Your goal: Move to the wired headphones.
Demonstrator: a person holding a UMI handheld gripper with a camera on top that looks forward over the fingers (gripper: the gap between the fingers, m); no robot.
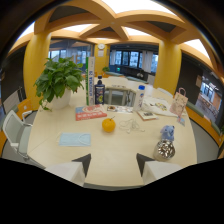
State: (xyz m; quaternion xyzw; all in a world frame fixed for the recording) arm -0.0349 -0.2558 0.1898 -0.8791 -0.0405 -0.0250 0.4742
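The tongs [113, 161] are held wide open above the tabletop [112, 155]; the wired headphones [129, 123] are seen beyond them, beside an orange [108, 125].

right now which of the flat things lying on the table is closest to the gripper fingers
The pale blue face mask, just beyond the open gripper. The red booklet and the white card lie farther back.

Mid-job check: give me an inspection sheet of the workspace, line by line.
Surface: pale round table, crowded at the far side.
Job's things: wired headphones, white cord lying loose beside the orange, beyond the fingers.
Clutter: face mask, potted plant, dark bottle, red booklet, blue toy, foil bowl, gift bag.
Grippers: hand-held gripper open, nothing between fingers.
Cables: only the headphone cord.
Surroundings: white chair, yellow pillars, windows.
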